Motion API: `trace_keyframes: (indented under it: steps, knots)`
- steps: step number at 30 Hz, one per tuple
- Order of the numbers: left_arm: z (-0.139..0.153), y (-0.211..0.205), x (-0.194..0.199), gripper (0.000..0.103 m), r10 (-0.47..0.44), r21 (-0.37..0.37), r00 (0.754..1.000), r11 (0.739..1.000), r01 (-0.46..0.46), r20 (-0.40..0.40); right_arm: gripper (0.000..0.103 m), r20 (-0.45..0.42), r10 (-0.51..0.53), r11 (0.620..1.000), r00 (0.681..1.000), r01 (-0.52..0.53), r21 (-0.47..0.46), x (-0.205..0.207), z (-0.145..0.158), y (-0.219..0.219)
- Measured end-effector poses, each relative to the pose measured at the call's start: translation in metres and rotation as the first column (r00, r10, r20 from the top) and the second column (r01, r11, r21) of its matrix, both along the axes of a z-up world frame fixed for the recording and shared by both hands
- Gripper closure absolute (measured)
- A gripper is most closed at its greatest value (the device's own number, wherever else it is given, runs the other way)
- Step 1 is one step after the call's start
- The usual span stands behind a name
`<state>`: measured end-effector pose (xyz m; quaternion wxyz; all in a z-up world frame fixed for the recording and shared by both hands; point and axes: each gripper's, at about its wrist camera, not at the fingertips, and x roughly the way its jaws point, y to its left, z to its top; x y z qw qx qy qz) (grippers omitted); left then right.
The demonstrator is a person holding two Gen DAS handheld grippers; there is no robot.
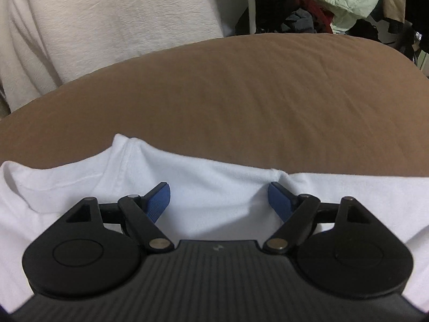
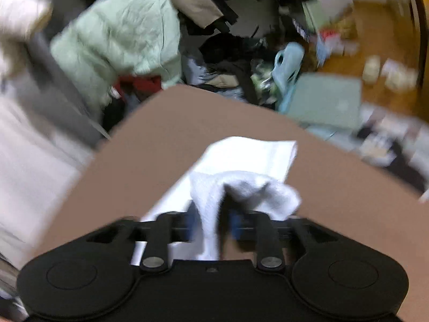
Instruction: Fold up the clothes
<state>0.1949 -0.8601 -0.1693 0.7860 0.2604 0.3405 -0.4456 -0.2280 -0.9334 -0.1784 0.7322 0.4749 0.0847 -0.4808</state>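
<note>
While the left gripper (image 1: 218,197) hangs over a white T-shirt (image 1: 214,185) spread on the brown worktop (image 1: 241,94), its blue pads (image 1: 159,198) stand well apart with nothing pinched, only flat white cloth lying below and between them. The shirt's ribbed collar (image 1: 67,181) curves off to the left of that gripper, and the garment's far edge runs just ahead of the fingertips. In the blurred right wrist view, the right gripper (image 2: 211,222) has a bunched fold of white cloth (image 2: 241,187) rising between its jaws; whether the pads press on it cannot be told. Ahead of this gripper more of the white fabric lies flat on the brown surface, and beyond that a pale green garment (image 2: 120,35) tops a heap of clothes.
</note>
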Motion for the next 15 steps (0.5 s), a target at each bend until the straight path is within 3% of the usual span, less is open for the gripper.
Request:
trace_keyframes:
  steps: [1,2,3,4,5,6,8,11,13,15]
  knots:
    - [-0.002,-0.001,-0.004,0.058,-0.042,0.002,0.999,0.999,0.042,0.009,0.028,0.095,0.013,1.0,0.995,-0.013,-0.003,-0.005,-0.004,-0.003]
    - [-0.002,-0.003,-0.011,0.091,-0.095,0.01,0.995,0.995,0.094,0.022,0.027,0.141,0.021,1.0,0.99,-0.02,-0.009,-0.006,-0.01,-0.002]
    - [-0.002,-0.005,-0.019,0.102,-0.108,0.026,0.993,0.994,0.107,0.047,0.031,0.132,0.018,1.0,0.991,-0.015,-0.025,-0.005,-0.011,-0.002]
    - [-0.001,-0.008,-0.028,0.103,-0.087,0.048,0.992,0.995,0.083,0.094,0.048,0.117,0.015,0.999,0.993,-0.01,-0.043,-0.003,-0.012,-0.002]
    - [0.002,-0.011,-0.034,0.103,-0.069,0.047,0.991,0.997,0.064,0.119,0.084,0.053,0.017,0.997,0.998,-0.012,-0.079,0.002,-0.01,0.001]
    - [0.006,-0.012,-0.039,0.103,-0.05,0.038,0.989,0.998,0.045,0.142,0.098,-0.004,0.015,0.993,1.0,-0.016,-0.121,0.007,-0.007,0.005]
    - [0.027,-0.01,-0.039,0.103,-0.005,-0.064,0.985,0.998,0.016,0.17,0.099,-0.041,-0.007,0.959,0.999,-0.005,-0.284,0.006,0.007,0.02]
    - [0.058,-0.007,-0.037,0.103,0.065,-0.212,0.978,0.977,-0.023,0.197,0.101,-0.02,-0.042,0.86,0.999,0.025,-0.509,-0.004,0.038,0.046]
    - [0.061,-0.009,-0.028,0.103,0.081,-0.232,0.987,0.971,-0.048,0.136,0.101,-0.114,-0.083,0.825,0.99,0.004,-0.564,0.002,0.05,0.051]
    - [0.044,-0.022,-0.022,0.102,0.075,-0.163,0.99,0.985,-0.054,0.121,0.1,-0.236,-0.13,0.804,0.963,-0.037,-0.594,0.012,0.053,0.052]
